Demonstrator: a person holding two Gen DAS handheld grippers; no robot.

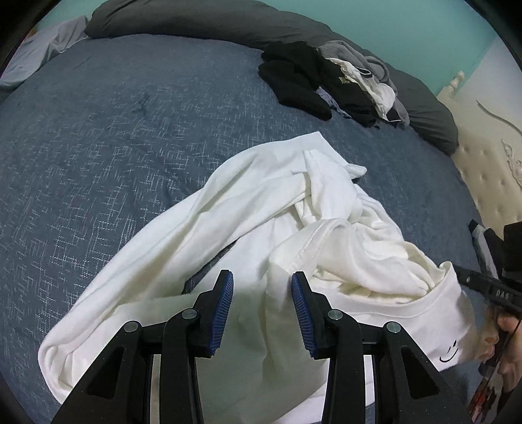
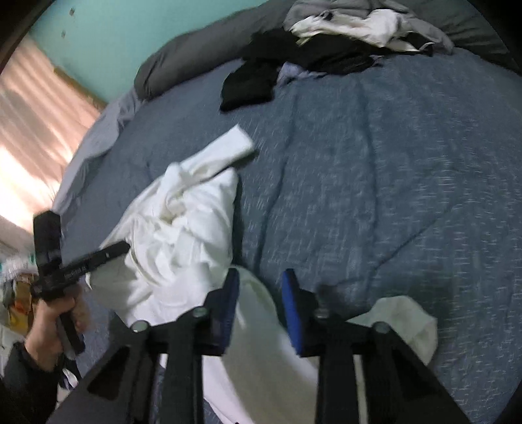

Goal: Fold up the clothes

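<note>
Left tool (image 1: 262, 287) hovered with its blue-padded fingers (image 1: 223, 303) spread apart over a crumpled white shirt (image 1: 261, 208), gripping nothing, as the garment sprawled across the near part of a blue-grey bed (image 1: 114, 137). One long fold of the shirt ran toward the bed's near left corner, while its collar end, marked with a small black smiley (image 1: 449, 354), lay toward the near right edge. Beside that collar a hand (image 1: 504, 342) held the right tool (image 2: 259, 288), whose fingers also stood apart in its own blurred view, straddling a white fold of the same shirt without closing on it. A heap of black, grey and white clothes (image 1: 332, 81) waited at the far right of the bed, against a dark grey pillow (image 1: 202, 22) running along the far edge below a teal wall (image 2: 107, 39).
</note>
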